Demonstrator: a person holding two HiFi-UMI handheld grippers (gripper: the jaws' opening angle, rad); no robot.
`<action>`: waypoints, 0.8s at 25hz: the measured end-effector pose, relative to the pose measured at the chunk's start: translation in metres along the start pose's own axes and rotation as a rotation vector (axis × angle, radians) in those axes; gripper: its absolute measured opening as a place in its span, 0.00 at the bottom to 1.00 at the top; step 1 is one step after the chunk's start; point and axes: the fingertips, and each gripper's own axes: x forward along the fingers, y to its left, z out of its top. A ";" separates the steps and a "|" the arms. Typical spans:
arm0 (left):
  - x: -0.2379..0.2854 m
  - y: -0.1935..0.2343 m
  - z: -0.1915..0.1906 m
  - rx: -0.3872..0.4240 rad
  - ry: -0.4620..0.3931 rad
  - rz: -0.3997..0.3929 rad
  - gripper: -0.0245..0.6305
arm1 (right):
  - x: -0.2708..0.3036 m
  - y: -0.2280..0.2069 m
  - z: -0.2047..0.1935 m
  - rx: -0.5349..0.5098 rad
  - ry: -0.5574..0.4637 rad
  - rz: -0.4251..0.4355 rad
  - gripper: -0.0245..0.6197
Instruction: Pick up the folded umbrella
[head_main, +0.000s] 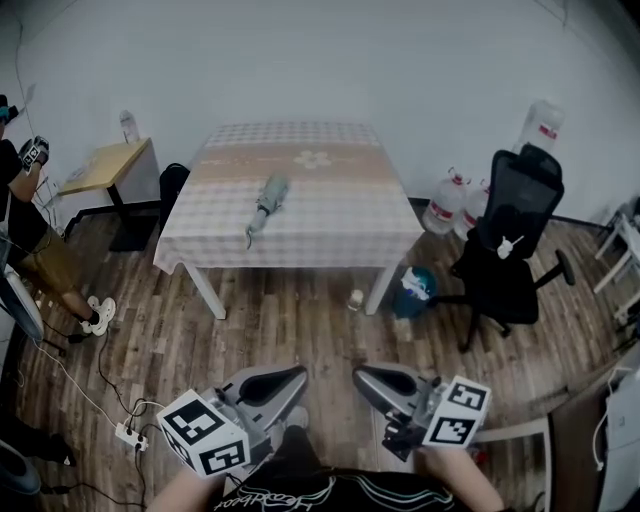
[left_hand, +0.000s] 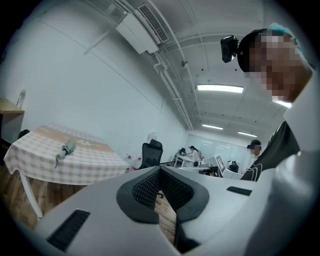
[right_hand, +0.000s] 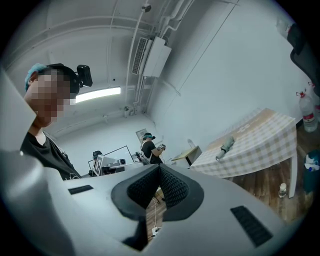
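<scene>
checked table (head_main: 330, 215) centre | office chair (head_main: 525, 190) right | water jugs (head_main: 445, 205) by wall

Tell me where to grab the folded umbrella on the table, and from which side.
Grip the folded umbrella around its thick middle, coming down from above over the table's near edge. It lies flat, long axis running near-to-far with a slight slant, so the jaws should span its narrow width. The thin near end looks too slight.

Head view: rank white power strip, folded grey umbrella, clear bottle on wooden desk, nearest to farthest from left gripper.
1. White power strip, floor, left of left gripper.
2. Folded grey umbrella, on checked table.
3. Clear bottle, far-left desk.
</scene>
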 end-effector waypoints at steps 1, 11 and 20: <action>0.004 0.011 0.003 -0.006 0.002 0.003 0.03 | 0.007 -0.010 0.003 0.007 -0.001 -0.002 0.06; 0.039 0.149 0.030 -0.061 0.053 0.040 0.03 | 0.110 -0.112 0.028 0.101 0.006 -0.010 0.06; 0.052 0.252 0.079 -0.054 0.045 0.058 0.03 | 0.196 -0.162 0.073 0.071 0.027 -0.015 0.06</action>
